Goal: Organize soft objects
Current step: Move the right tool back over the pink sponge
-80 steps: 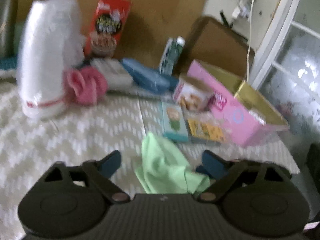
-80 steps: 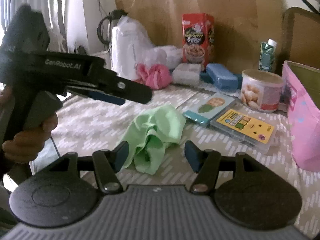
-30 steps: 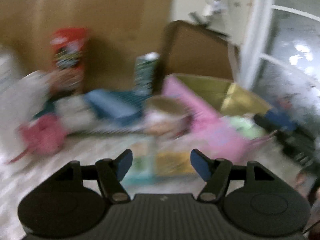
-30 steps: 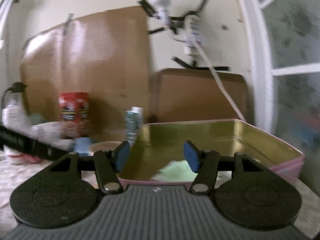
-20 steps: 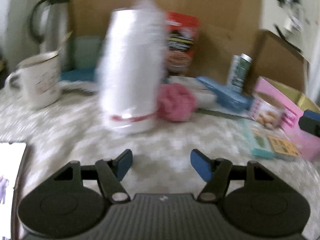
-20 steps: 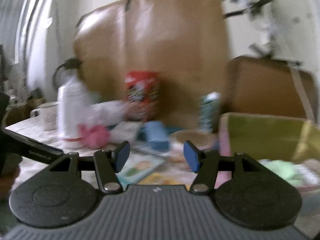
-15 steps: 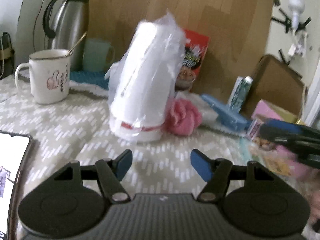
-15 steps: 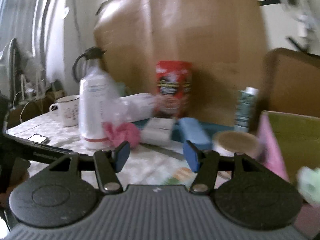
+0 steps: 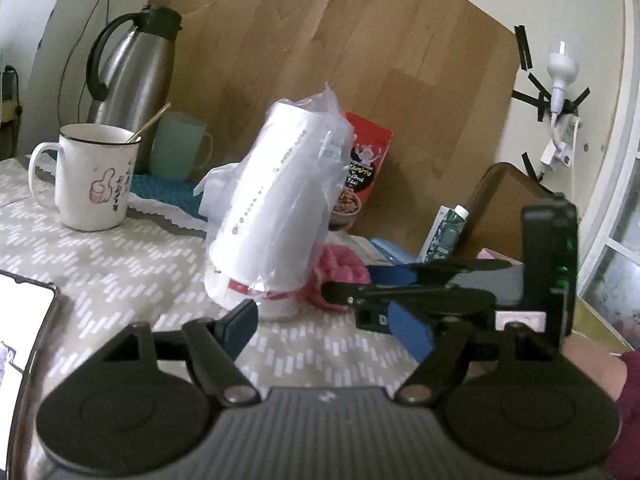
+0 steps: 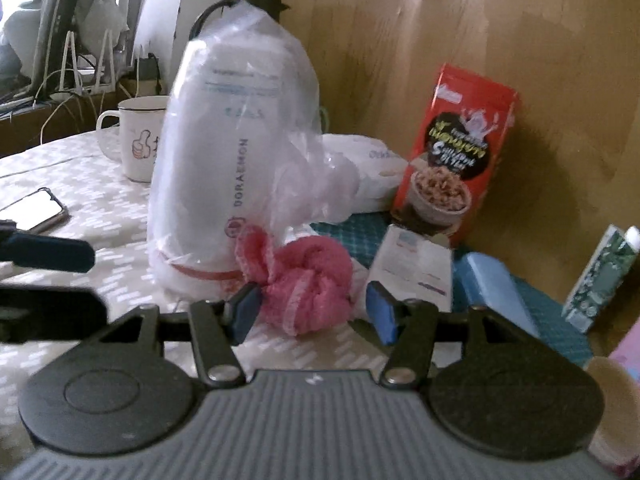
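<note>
A fluffy pink cloth lies on the patterned tablecloth against a plastic-wrapped stack of white cups. My right gripper is down at the cloth, which sits between its blue fingertips. Its jaws are closing; the left pad is at the cloth's edge, while a gap remains at the right pad. In the left wrist view the pink cloth shows partly behind the right gripper. My left gripper hovers in front of the wrapped cups, jaws opening, nothing between them.
A white mug with a spoon, a steel thermos and a green cup stand at the back left. A phone lies near the left edge. Right of the cloth are a red cereal box, a white packet, a blue case and a green carton.
Both views have swung left, away from the pink box holding the green cloth. The right gripper has come up around the pink cloth and narrowed. The left jaws have widened.
</note>
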Available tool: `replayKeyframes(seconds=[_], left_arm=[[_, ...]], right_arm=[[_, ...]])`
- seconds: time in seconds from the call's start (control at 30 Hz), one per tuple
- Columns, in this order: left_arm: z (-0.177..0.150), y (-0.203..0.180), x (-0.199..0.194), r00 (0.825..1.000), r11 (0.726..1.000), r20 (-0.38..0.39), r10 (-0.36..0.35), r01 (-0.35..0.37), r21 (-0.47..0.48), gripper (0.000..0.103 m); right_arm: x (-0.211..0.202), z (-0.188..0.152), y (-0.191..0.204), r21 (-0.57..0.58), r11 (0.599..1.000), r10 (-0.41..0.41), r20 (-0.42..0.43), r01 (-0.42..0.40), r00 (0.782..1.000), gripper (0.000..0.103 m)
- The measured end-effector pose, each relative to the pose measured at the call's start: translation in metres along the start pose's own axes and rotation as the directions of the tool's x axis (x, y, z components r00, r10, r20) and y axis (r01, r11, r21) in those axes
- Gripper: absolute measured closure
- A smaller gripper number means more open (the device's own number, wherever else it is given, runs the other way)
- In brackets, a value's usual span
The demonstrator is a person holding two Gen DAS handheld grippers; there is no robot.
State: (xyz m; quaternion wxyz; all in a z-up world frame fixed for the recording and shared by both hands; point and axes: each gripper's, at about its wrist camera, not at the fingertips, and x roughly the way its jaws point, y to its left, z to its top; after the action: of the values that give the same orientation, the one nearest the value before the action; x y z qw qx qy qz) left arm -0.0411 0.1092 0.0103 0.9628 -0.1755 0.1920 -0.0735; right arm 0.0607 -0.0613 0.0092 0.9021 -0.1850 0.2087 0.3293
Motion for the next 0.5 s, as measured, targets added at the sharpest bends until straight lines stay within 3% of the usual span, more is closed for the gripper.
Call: replayKeyframes(seconds=[0.03, 0.27, 0.5], left_arm=[[0.000, 0.000, -0.001, 1.000, 1.000, 0.003, -0.001, 0.001, 0.003, 0.029], [0.001, 0.004, -0.002, 1.000, 1.000, 0.002, -0.016, 0.016, -0.017, 0.026], [0.001, 0.002, 0.003, 0.999, 1.000, -0.032, -0.024, 0.023, -0.015, 0.025]], right_arm=[[0.002, 0.000, 0.001, 0.006, 1.000, 0.011, -0.007, -0.011, 1.000, 0.054], [-0.014, -0.010, 0.007, 0.017, 1.000, 0.004, -0.014, -0.004, 1.000, 0.058], [-0.073, -0.045, 0.007, 0.050, 0.999, 0.014, -0.023, -0.013, 1.000, 0.059]])
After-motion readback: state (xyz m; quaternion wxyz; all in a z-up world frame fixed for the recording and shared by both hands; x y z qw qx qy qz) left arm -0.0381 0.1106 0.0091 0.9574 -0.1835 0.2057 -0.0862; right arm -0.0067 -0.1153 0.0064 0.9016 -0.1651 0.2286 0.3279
